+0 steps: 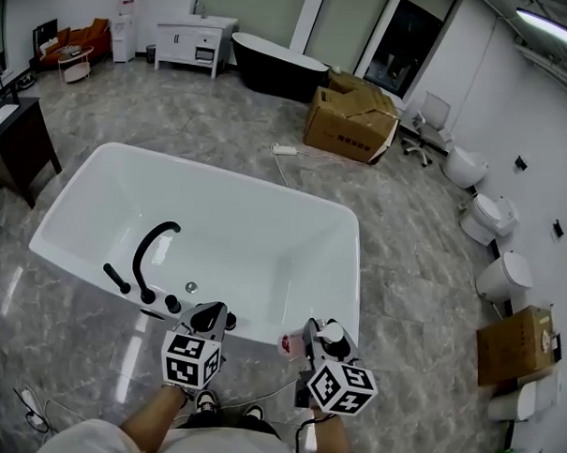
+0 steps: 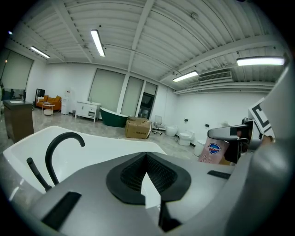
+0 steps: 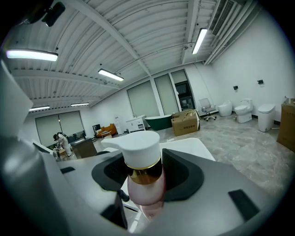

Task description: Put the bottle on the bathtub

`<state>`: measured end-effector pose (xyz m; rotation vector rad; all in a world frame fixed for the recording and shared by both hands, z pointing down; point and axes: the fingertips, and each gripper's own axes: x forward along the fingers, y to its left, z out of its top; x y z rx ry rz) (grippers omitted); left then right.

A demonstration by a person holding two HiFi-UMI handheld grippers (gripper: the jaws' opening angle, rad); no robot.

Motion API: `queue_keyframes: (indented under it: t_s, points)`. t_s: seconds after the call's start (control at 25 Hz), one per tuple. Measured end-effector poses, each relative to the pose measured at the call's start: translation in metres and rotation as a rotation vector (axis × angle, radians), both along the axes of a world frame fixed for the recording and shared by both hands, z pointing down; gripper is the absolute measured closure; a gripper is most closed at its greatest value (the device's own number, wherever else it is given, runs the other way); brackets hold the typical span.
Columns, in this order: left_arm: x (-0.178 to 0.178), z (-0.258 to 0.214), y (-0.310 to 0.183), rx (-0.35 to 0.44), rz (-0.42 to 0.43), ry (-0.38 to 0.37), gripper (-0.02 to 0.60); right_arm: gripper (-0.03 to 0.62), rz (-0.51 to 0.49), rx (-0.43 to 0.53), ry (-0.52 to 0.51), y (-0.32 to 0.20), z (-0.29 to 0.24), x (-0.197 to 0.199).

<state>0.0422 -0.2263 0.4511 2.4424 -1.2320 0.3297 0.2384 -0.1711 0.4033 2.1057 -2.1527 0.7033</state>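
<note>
A pink bottle (image 3: 145, 184) with a white pump top and a gold collar sits upright between the jaws of my right gripper (image 3: 146, 177), which is shut on it. In the head view the right gripper (image 1: 312, 339) holds the bottle (image 1: 294, 344) just in front of the near rim of the white bathtub (image 1: 349, 271). My left gripper (image 1: 210, 315) hovers over the same rim, near the black faucet (image 1: 151, 253). Its pads (image 2: 138, 170) meet at the tips with nothing between them. The left gripper view shows the bottle (image 2: 213, 152) off to the right.
Black faucet knobs (image 1: 160, 300) stand on the near rim by the left gripper. An open cardboard box (image 1: 352, 119) and a black tub (image 1: 276, 68) lie beyond the bathtub. Toilets (image 1: 490, 216) line the right wall. A dark desk (image 1: 20, 144) stands at the left.
</note>
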Motion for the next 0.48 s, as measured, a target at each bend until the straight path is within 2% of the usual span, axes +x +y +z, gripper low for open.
queue_keyframes:
  t_s: [0.48]
  points:
    - [0.011,0.025,0.015,-0.06,-0.024,-0.051,0.578,0.378,-0.06,-0.002,0.007,-0.005,0.017,0.008]
